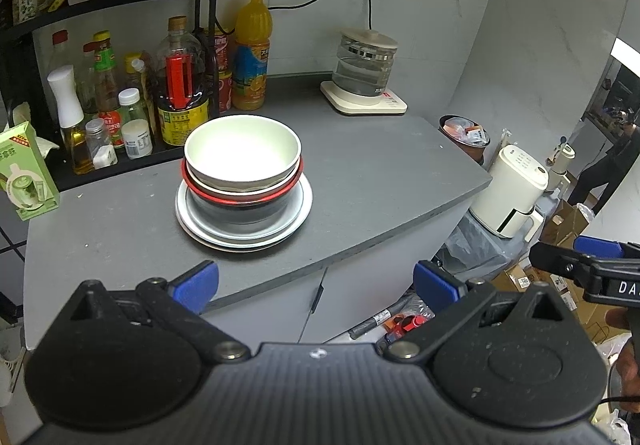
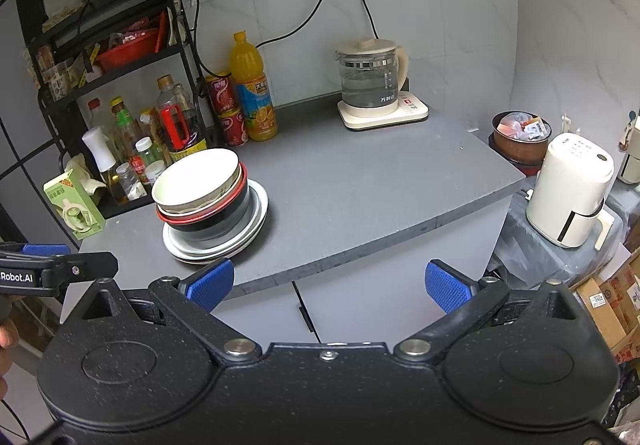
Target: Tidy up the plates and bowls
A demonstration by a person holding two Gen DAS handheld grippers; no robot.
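Note:
A stack stands on the grey counter (image 1: pixel 372 181): a white bowl (image 1: pixel 242 149) on top, a red-rimmed black bowl (image 1: pixel 240 201) under it, and white plates (image 1: pixel 188 217) at the bottom. The same stack shows in the right wrist view, with the white bowl (image 2: pixel 196 177) above the plates (image 2: pixel 256 213). My left gripper (image 1: pixel 316 281) is open and empty, in front of the counter edge, short of the stack. My right gripper (image 2: pixel 330 281) is open and empty, before the counter edge, to the right of the stack. It shows at the right edge of the left wrist view (image 1: pixel 576 257).
A black rack with sauce bottles (image 1: pixel 120 105) stands left of the stack. An orange juice bottle (image 1: pixel 251 53) and a glass kettle (image 1: pixel 366 65) on its base stand at the back. A green box (image 1: pixel 24 173) stands at the left. A white appliance (image 2: pixel 568 189) stands right of the counter.

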